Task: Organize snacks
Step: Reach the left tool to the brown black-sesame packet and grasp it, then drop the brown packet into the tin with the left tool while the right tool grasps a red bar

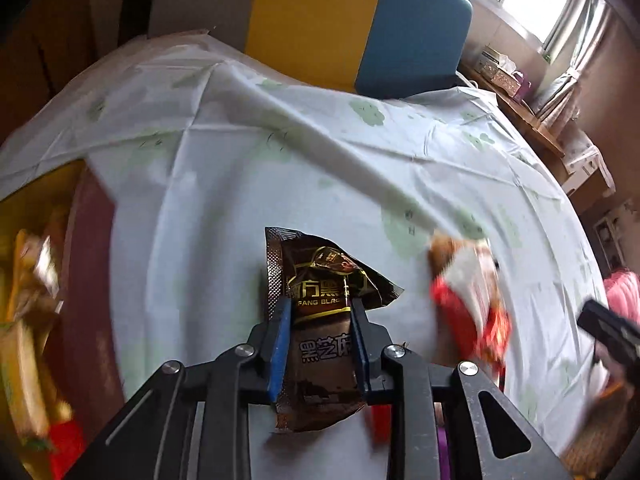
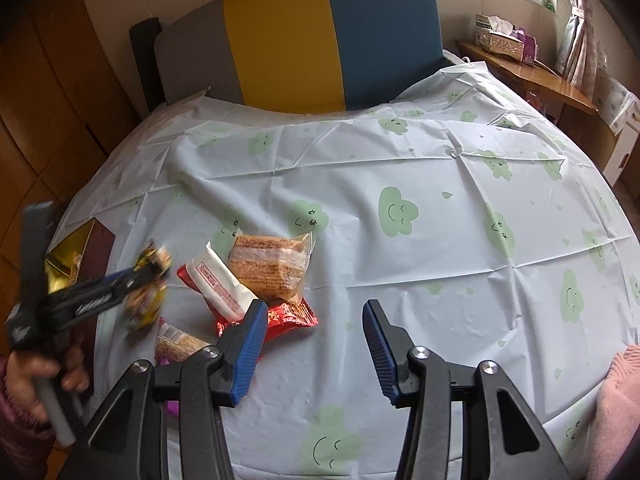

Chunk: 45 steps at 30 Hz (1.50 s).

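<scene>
Far left, a gold-lined box [image 1: 36,264] with a dark red rim holds blurred snack packs; it sits on the cloud-print cloth [image 2: 440,208]. Left gripper [image 1: 320,312] – blue pads clamped on a dark brown sesame snack pack [image 1: 320,276], gripped across its middle, crinkled top edge sticking out past the fingertips, above the cloth. In the right wrist view a hand [image 2: 44,368] holds that tool at the left edge. Just right of it, a loose pile on the cloth: white packet [image 2: 220,284], orange wafer pack [image 2: 272,264], red wrapper [image 2: 292,314], tan bar [image 2: 178,342]. Right gripper [image 2: 316,314] – jaws apart, nothing between them, over bare cloth beside the pile. Pink sleeve [image 2: 616,392] at far right.
</scene>
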### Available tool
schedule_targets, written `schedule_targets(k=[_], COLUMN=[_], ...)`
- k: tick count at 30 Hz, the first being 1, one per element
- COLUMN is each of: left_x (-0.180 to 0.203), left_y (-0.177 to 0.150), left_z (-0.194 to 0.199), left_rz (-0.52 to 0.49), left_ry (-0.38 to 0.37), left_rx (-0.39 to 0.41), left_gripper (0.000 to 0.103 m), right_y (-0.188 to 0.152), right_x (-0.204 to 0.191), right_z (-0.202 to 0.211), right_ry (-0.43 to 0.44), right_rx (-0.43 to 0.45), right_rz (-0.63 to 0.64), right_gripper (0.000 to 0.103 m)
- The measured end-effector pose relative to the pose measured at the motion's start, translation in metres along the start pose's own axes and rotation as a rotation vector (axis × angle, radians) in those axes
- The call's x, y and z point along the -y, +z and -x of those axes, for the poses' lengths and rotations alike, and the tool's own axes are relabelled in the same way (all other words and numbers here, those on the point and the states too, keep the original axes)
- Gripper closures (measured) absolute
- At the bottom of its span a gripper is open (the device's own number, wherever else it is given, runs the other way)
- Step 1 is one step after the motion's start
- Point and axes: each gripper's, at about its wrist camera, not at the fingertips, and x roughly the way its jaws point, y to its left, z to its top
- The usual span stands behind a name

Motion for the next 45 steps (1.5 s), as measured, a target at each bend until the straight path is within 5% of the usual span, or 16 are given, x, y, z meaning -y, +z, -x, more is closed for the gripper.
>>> schedule_targets(k=[10, 18, 27, 31, 36, 45], left_x=[0.002, 0.001, -0.005, -0.007, -0.005, -0.008], left_y=[-0.078, -0.087, -0.088, -0.089, -0.092, -0.093], left_z=[0.044, 0.032, 0.03, 0.029, 0.03, 0.046], left_rz=[-0.108, -0.103, -0.086, -0.084, -0.086, -0.068], left_ry=[0.083, 0.08, 0.049, 0.044, 0.059, 0.011], left_rx=[0.06, 0.074, 0.09, 0.103, 0.118, 0.102], left_gripper=[0.075, 0.065, 0.063, 0.062, 0.063, 0.072], right_y=[-0.006, -0.015, -0.014, -0.01, -0.018, -0.031], right_x=[-0.002, 0.007, 0.007, -0.001, -0.008, 0.033], right_z=[-0.017, -0.045, -0.088, -0.071, -0.049, -0.064], right_ry=[0.106, 0.255, 0.197, 0.102, -0.054, 0.085], right_rx=[-0.096, -0.203, -0.197, -0.16, -0.14, -0.177], right_rz=[-0.04, -0.332, -0.483, -0.364, -0.169, -0.358], right_gripper=[0.053, 0.053, 0.072, 0.084, 0.085, 0.079])
